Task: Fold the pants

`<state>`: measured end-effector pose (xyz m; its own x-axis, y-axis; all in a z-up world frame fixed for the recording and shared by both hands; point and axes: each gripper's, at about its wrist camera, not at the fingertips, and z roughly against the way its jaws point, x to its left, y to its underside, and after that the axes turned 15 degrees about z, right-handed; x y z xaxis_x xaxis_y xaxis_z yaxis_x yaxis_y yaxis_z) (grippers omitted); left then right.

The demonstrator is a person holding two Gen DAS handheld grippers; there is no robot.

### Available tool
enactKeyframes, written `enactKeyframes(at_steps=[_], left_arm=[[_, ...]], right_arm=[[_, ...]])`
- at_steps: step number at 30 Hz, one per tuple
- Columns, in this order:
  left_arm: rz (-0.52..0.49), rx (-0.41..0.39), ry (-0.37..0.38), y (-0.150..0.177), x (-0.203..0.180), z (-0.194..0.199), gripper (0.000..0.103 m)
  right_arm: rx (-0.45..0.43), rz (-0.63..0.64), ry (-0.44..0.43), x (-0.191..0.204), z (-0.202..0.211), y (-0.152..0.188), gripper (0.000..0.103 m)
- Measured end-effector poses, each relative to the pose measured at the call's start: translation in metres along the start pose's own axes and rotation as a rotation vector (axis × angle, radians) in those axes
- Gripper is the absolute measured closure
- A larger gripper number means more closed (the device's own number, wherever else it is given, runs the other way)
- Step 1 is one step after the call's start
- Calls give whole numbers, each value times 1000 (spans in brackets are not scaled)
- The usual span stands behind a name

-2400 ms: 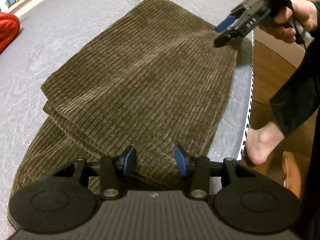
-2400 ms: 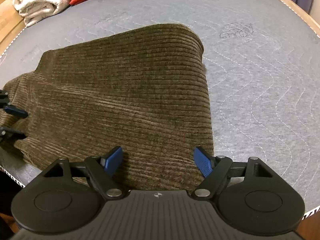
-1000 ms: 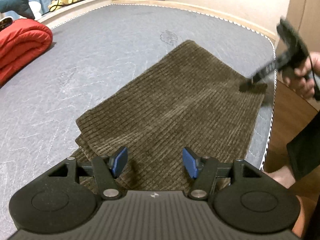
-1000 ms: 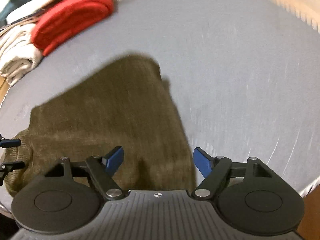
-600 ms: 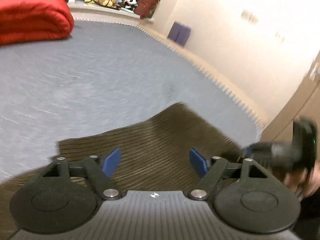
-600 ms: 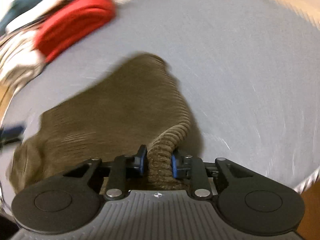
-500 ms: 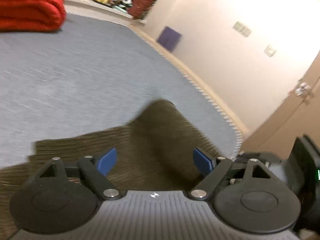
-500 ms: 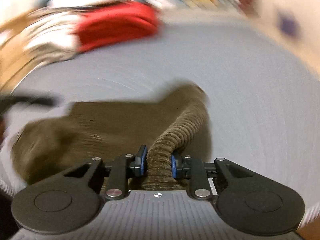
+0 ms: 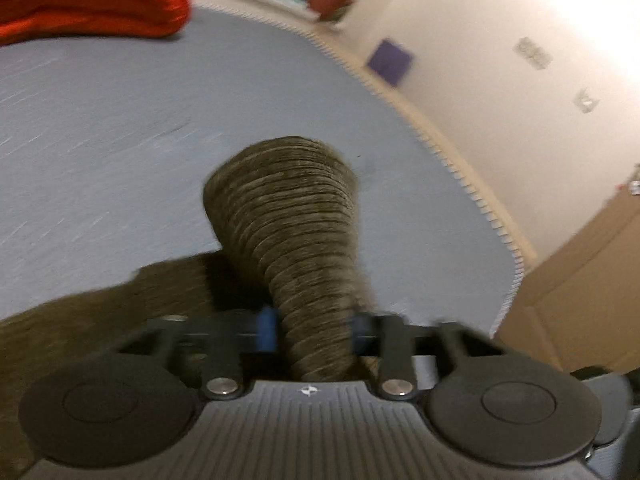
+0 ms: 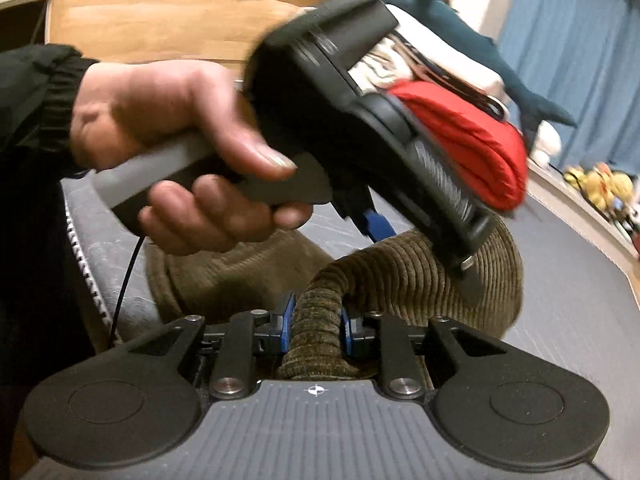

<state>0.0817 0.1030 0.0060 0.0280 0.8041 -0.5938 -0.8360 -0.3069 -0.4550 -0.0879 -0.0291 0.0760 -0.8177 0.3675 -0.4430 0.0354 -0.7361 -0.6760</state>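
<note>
Warm, dim indoor light in both views, with no hard glare. The left wrist view is smeared by motion: the bed [image 9: 120, 128] seam, the wall and the left tongs [image 9: 312, 330] all streak. In the right wrist view the right tongs [image 10: 316, 330] at bottom centre are sharp, while the hand [image 10: 176, 152] at upper left is blurred. Fisheye bending curves the bed edge; a soft shadow lies under the pants [image 9: 296, 216]

Olive-brown ribbed corduroy pants [image 9: 292, 240] [image 10: 404, 276]: partly lifted off the grey quilted mattress [image 9: 120, 120]; one bunched ridge of cloth rises from the mattress and arches over in a rounded hump; in the left wrist view, the remainder lies flat on the mattress, below and left of the ridge; ribs run crosswise over the raised part; picture blurred, hem and waistband not distinguishable.
</note>
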Motion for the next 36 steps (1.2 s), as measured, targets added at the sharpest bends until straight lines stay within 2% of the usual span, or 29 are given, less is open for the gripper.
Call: enactKeyframes(at_steps=[5,7,9,10,11,12,13,15,17,18,20,21,22,24,28,32,35,36], left_arm=[[14,-32,-19,-1,32,24,84],[47,-61,-11,-1,52,46,85],[90,-93,-26,-6,73,66,85],[108,-104,-48,-7,86,77,85],[123,-111,-73,-8,96,87,85],[151,-121,-98,-7,108,97,84],[189,-132,-126,-6,123,108,84],[230,-143,-174,-5,147,124,83],[299,-147,-238,-1,170,133,71],[333,-141,-285,0,180,133,61],[371,-122,-368,-1,199,134,50],[398,-117,-365,-1,207,135,37],[441,-115,-331,-2,215,136,23],[495,-92,-267,-4,225,131,11],[545,-3,-193,-5,236,104,11],[551,38,-145,-2,246,74,12],[498,27,-174,-8,237,68,26],[487,20,-188,-9,234,67,34]], right_arm=[[21,51,-71,13,-24,-20,76],[-13,44,-114,10,-24,-26,68],[-81,-28,-198,-7,-17,-31,59],[-132,-82,-241,-18,-12,-34,48],[-166,-135,-259,-31,-7,-35,41],[-193,-193,-261,-44,-4,-34,29],[-209,-251,-255,-57,-5,-32,25],[-173,-357,-238,-80,-17,-20,25],[-96,-458,-209,-96,-35,-2,24],[-54,-514,-210,-101,-46,9,24],[57,-641,-243,-109,-74,34,24],[103,-690,-255,-110,-87,43,24],[141,-741,-266,-112,-100,53,19],[170,-835,-300,-111,-118,69,12],[137,-961,-417,-116,-142,79,12],[119,-1053,-495,-114,-165,90,13],[93,-1037,-491,-113,-167,88,34],[83,-1031,-488,-115,-164,86,46]])
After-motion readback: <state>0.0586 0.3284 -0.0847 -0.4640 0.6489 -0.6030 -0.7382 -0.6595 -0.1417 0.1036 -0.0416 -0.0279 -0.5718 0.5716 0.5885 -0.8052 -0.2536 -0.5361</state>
